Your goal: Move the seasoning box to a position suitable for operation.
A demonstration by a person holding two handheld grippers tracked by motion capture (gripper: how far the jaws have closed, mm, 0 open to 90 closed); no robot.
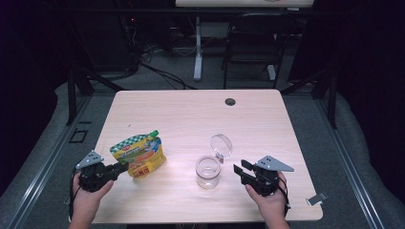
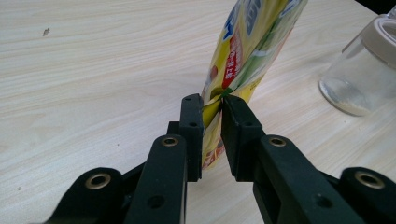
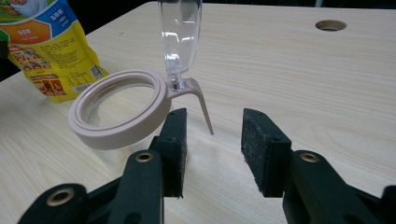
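Pale wooden table (image 1: 191, 109) with yellow pouch (image 1: 138, 155), open glass jar (image 1: 208, 171), perhaps a clip (image 1: 316, 199).

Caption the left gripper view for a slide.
Left gripper clamps the yellow spouted pouch's bottom edge beside the open glass jar.

One yellow pouch (image 1: 138, 156), one glass jar (image 1: 208, 171) with flip lid, two tongs, one table (image 1: 191, 114).
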